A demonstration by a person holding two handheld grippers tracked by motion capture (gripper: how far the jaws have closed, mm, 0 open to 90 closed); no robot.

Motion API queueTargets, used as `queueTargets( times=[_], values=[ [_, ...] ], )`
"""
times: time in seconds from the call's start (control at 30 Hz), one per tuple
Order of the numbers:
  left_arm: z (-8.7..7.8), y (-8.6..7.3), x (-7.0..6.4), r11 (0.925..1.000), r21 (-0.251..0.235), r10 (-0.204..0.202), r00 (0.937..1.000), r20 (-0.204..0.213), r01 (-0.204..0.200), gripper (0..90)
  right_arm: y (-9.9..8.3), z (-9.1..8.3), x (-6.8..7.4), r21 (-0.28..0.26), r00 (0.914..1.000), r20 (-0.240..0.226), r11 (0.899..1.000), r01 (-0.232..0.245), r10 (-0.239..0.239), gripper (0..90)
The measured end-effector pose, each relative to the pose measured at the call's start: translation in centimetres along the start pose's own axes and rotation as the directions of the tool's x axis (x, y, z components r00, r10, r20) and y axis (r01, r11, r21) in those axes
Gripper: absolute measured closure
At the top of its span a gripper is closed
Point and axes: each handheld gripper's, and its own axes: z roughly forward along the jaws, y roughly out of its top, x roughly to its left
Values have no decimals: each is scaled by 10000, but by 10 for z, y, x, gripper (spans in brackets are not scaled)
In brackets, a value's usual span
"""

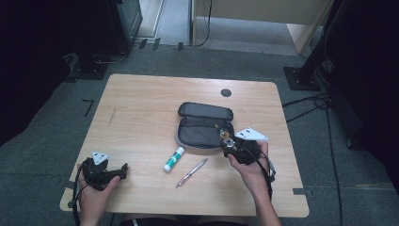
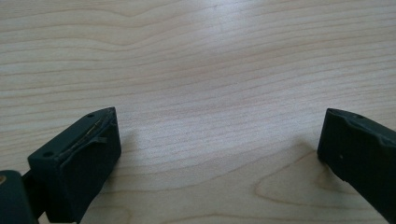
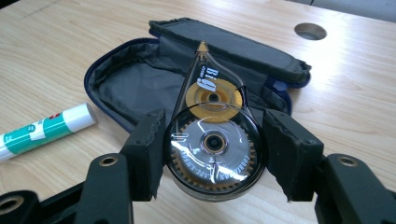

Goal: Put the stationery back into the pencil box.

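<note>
Item: correction tape dispenser point(image 3: 212, 140), clear teardrop casing with gold and dark reels inside, was clamped by its round body between the jaws of the right gripper point(image 3: 212, 154), tip pointing away toward the pencil case point(image 3: 140, 84). In the high view the right gripper point(image 1: 226, 139) was held over the near right part of the table point(image 1: 141, 103), at the pencil case's point(image 1: 202, 127) right end, with the dispenser point(image 1: 224, 134) just above the case's edge. Pencil case: dark fabric, unzipped and lying open near the table's middle, its lid flap folded back toward the far edge. Glue stick point(image 1: 173, 158): white with green label, lay on the table just in front of the case. Pen point(image 1: 191, 173): lay beside the glue stick, nearer the front edge. Left gripper point(image 1: 123, 168): rested at the near left corner, jaws spread wide over bare wood, holding nothing.
</note>
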Motion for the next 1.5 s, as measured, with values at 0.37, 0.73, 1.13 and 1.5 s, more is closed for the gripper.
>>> queueTargets(
  times=[0.37, 0.73, 1.13, 1.5],
  values=[
    [0, 0, 0, 10000, 10, 11, 10000, -1, -11, 0, 13, 36, -3, 501, 9998, -177, 9987, -97, 106, 419],
    [0, 0, 0, 10000, 10, 13, 10000, -1, -13, 0, 12, 69, -7, 1289, 9991, -144, 9909, -388, 410, 418],
    [0, 0, 0, 10000, 10, 12, 10000, -1, -12, 0, 8, 81, -7, 1669, 9981, 534, 9852, -394, 308, 415],
    [0, 0, 0, 10000, 10, 13, 10000, -2, -13, 0, 5, 84, -8, 1681, 9979, 603, 9853, -318, 219, 364]
  ],
)
